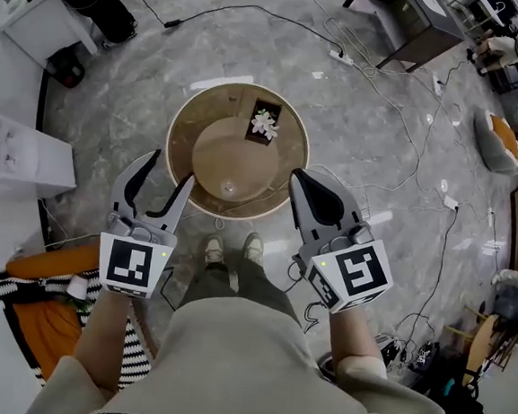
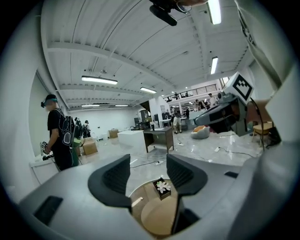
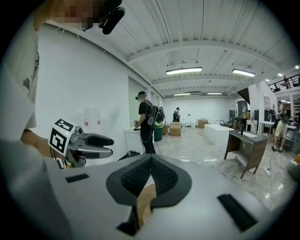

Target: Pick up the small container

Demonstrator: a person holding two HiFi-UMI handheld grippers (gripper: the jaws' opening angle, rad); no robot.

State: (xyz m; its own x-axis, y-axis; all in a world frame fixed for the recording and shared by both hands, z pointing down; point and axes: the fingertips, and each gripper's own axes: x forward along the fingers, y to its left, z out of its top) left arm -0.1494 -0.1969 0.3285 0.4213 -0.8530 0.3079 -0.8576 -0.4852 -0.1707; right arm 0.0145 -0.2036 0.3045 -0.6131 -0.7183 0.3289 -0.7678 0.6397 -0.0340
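Left claw (image 1: pixel 174 168) spread, right claw (image 1: pixel 296 174) pressed together; small container (image 1: pixel 272 109) holds white flowers (image 1: pixel 264 122).

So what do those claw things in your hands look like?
The left claw and right claw are light grey, with black ribbed pads inside. Each carries a white cube printed with black square markers. The person's sleeves are cream-coloured.

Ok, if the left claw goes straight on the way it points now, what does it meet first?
Likely the round table, at its near rim; the small container sits further on, framed between the open jaws. Height unclear; it might clear the rim.
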